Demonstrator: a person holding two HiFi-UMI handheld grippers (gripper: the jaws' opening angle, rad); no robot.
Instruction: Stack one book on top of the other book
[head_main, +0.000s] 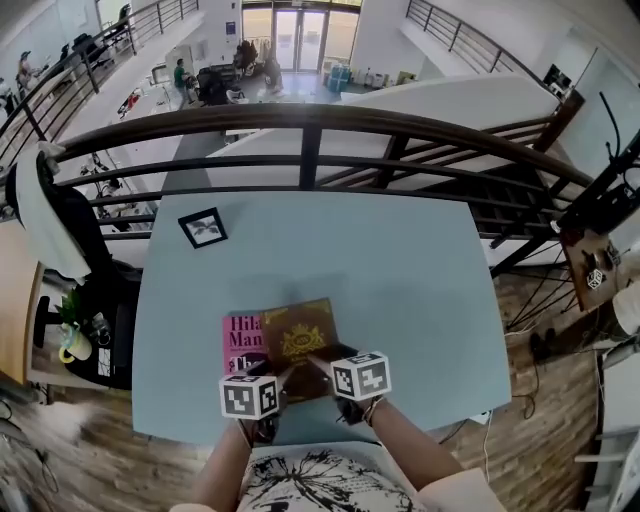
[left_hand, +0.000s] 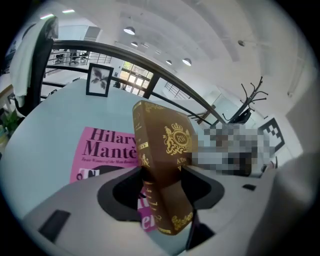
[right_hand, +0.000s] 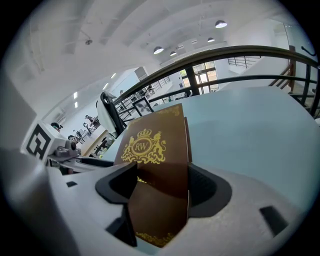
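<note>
I'm gripping the brown book (head_main: 298, 338) with both grippers at once. The left gripper (left_hand: 161, 182) is clamping it near the spine and the right gripper (right_hand: 159, 181) is clamping the opposite edge. Each of the 2 pairs of jaws is standing wide, pressed on the covers with the book filling the gap. The book is hanging tilted, clear of the table (head_main: 420, 280), partly over the right side of the pink book (head_main: 240, 342), which is lying flat near the table's front edge. 1 framed picture (head_main: 203, 227) is sitting well apart, toward the far left corner.
</note>
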